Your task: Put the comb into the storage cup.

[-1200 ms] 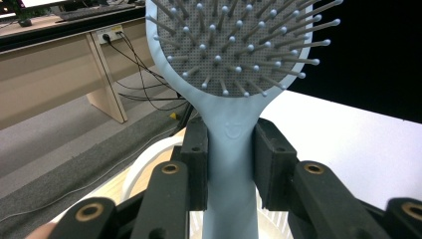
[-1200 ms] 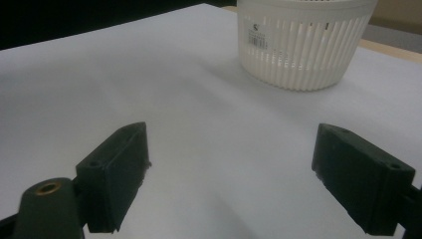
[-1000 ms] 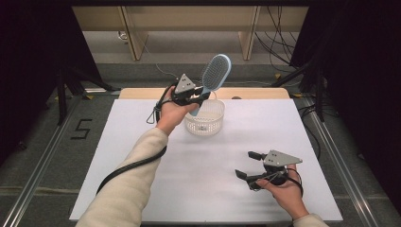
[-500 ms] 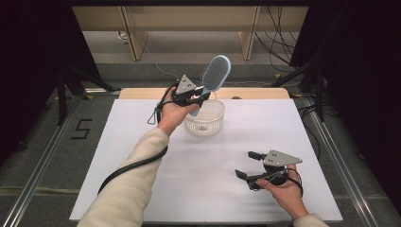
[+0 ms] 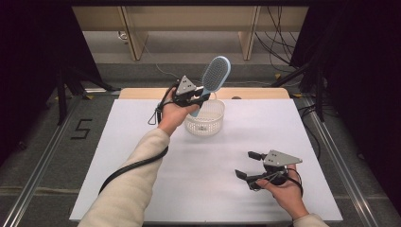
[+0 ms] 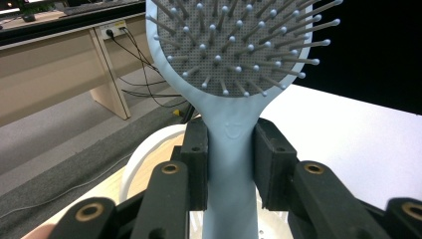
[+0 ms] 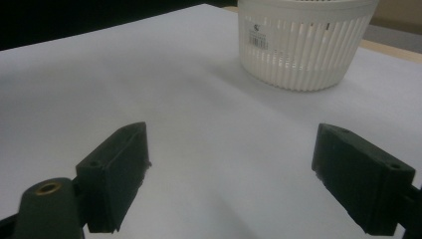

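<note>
Above the far middle of the counter (image 5: pixel 142 142), a pale blue hairbrush (image 5: pixel 215 75) is held up in the air, its oval head raised and tilted toward the far right, its handle running down toward the white basket (image 5: pixel 205 118) below. In the left gripper view the bristled face of the hairbrush (image 6: pixel 234 45) looks straight back at the camera, grey pad studded with ball-tipped pins, and the neck drops between the two black jaws, which pinch it from both sides just under the head. The left gripper (image 5: pixel 191 93), with its grey three-cornered plate on top, sits in the person's left hand (image 5: pixel 172 116) just left of the basket, a black cable trailing down along the cream sleeve.

The basket (image 7: pixel 303 42) is round, with slotted sides and a small label on its wall; it stands upright on the white counter surface near the far edge, directly beneath the handle end of the brush. Whether the handle tip touches the basket rim cannot be told.

Well apart, at the near right of the counter, the right gripper (image 5: pixel 249 164) rests low in the person's right hand (image 5: pixel 283 191). Its jaws stand spread wide with only bare white surface between them, pointing toward the basket.
</note>
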Tool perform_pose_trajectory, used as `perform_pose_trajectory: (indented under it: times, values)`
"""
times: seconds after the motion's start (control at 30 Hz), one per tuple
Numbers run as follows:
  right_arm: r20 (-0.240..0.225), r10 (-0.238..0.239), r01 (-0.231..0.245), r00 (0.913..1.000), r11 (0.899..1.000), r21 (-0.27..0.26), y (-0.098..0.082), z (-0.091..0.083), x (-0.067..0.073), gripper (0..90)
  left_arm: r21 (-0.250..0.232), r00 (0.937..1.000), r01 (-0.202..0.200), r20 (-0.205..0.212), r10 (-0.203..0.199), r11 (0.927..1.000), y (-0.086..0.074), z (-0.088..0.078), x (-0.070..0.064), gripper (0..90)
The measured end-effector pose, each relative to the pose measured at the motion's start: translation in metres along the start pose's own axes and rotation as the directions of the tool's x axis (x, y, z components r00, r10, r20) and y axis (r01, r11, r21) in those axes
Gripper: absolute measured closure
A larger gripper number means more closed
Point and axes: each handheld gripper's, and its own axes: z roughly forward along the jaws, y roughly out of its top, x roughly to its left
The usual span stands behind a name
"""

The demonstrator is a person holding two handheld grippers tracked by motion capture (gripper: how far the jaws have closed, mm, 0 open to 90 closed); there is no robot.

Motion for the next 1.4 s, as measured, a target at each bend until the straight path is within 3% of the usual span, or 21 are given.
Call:
perform_pose_trajectory:
  times: [1.4]
  values:
    - [-0.005,0.0,0.0,1.0,1.0,-0.002,0.0,0.0,-0.001,15.8,0.023,0.9999,0.001,0.012,-0.002,0.9997,-0.012,0.011,0.001,69.5]
